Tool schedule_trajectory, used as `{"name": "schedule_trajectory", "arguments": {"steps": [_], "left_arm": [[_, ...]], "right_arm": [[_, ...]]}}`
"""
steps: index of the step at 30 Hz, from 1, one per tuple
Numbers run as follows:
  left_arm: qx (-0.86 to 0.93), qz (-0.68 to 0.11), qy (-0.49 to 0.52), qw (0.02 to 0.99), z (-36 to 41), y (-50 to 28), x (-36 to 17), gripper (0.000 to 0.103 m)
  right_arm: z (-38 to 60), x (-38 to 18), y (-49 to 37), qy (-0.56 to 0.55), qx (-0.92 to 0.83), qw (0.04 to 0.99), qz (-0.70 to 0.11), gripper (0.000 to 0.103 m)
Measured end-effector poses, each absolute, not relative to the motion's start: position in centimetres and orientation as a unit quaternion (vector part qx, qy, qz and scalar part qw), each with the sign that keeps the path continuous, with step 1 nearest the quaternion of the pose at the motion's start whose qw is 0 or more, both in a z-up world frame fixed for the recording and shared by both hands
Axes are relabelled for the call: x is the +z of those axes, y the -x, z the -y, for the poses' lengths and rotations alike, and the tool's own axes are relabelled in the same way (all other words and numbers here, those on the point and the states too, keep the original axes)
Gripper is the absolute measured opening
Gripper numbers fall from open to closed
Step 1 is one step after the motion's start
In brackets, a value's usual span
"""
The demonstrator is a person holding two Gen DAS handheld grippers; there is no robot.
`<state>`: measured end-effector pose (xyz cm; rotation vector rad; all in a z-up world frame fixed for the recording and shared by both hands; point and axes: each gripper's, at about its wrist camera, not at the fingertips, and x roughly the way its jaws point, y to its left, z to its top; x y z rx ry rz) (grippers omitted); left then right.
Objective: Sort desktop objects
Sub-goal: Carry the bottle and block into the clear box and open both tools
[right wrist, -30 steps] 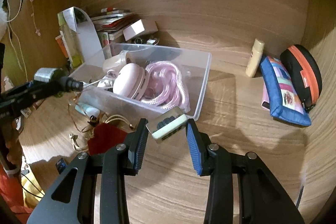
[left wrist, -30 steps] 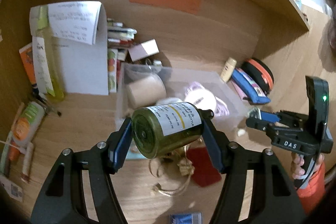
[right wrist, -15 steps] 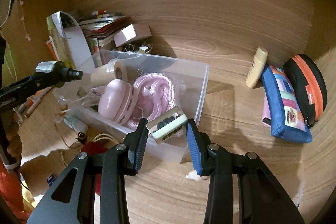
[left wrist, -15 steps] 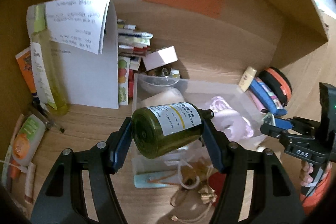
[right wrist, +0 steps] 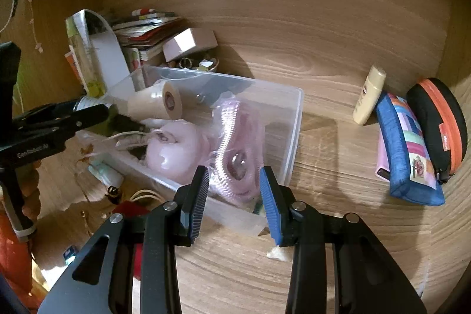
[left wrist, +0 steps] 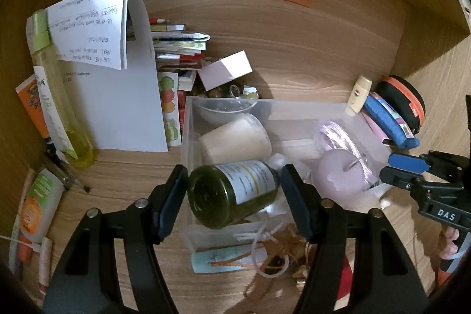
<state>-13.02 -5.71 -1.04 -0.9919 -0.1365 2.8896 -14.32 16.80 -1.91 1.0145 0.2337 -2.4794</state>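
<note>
The left gripper [left wrist: 235, 190] is spread wide, its pads standing clear of the green bottle [left wrist: 232, 193], which lies on its side in the near left corner of the clear bin [left wrist: 188, 137], just beside a cream tape roll [left wrist: 235, 137] and left of a pink ball [left wrist: 341, 175]. The right gripper [right wrist: 234, 193] hangs empty with its jaws parted over the bin's near right wall, above a pink cord [right wrist: 235, 149]. Right of the bin, well apart on the desk [right wrist: 338, 161], lie a cream tube [right wrist: 369, 94], a blue pouch [right wrist: 409, 149] and a black case [right wrist: 438, 122].
</note>
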Motion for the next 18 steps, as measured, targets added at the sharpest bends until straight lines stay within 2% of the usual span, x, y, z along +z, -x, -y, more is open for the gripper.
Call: {"name": "schedule_trajectory", "arguments": {"steps": [6,10,14,16,18], "left_arm": [[0.947,0.057,0.312,0.045,6.3,11.7,0.0,0.066],[0.953,0.058,0.295,0.038,7.1,10.1,1.0,0.073],[0.954,0.056,0.293,0.026,8.0,8.8,0.9,0.074],[0.952,0.058,0.301,0.019,8.7,8.4,0.4,0.074],[0.949,0.062,0.31,0.013,9.4,8.0,-0.3,0.074]], "right_arm": [[-16.4,-1.5,13.0,-0.376,-0.892,0.236,-0.087,0.034],[-16.0,-1.4,11.9,-0.375,-0.89,0.244,-0.091,0.043],[-15.0,-1.9,10.9,-0.383,-0.882,0.259,-0.096,0.047],[-14.2,-2.3,10.4,-0.389,-0.876,0.268,-0.094,0.055],[-13.3,-3.0,10.0,-0.396,-0.87,0.277,-0.094,0.056]]}}
